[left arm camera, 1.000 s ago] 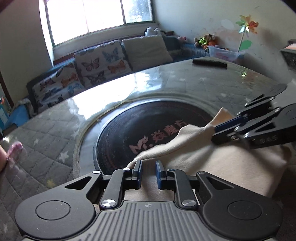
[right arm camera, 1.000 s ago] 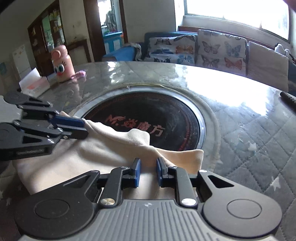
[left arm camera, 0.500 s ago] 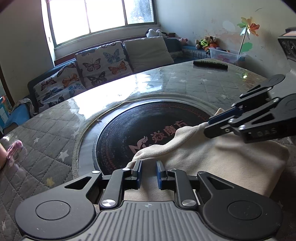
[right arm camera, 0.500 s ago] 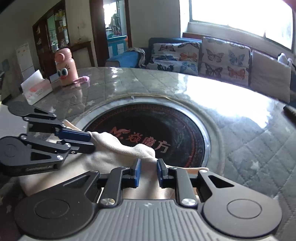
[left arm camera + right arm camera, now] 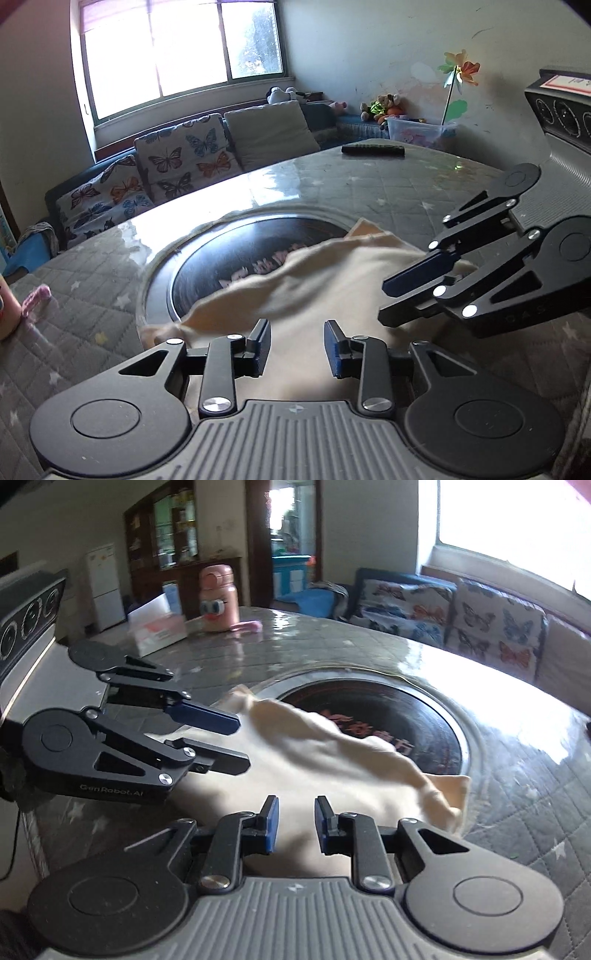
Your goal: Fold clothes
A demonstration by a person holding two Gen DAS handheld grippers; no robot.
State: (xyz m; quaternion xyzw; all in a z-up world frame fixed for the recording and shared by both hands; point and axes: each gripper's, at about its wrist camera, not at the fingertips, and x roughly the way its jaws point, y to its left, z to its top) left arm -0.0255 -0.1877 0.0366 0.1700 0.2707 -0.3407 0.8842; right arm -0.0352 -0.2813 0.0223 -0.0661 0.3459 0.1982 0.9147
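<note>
Left wrist view: our left gripper was opening, nothing pinched between its pads, above the cream garment lying partly over the table's dark round inset, its folded edge running from lower left to upper right. Right wrist view: our right gripper stood slightly parted, empty, over the garment, whose long axis ran left to right.

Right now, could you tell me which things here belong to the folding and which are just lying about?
Job: beige garment, left claw opening, right claw.
Lying about: remote control, pink cartoon bottle, tissue box, pinwheel.
</note>
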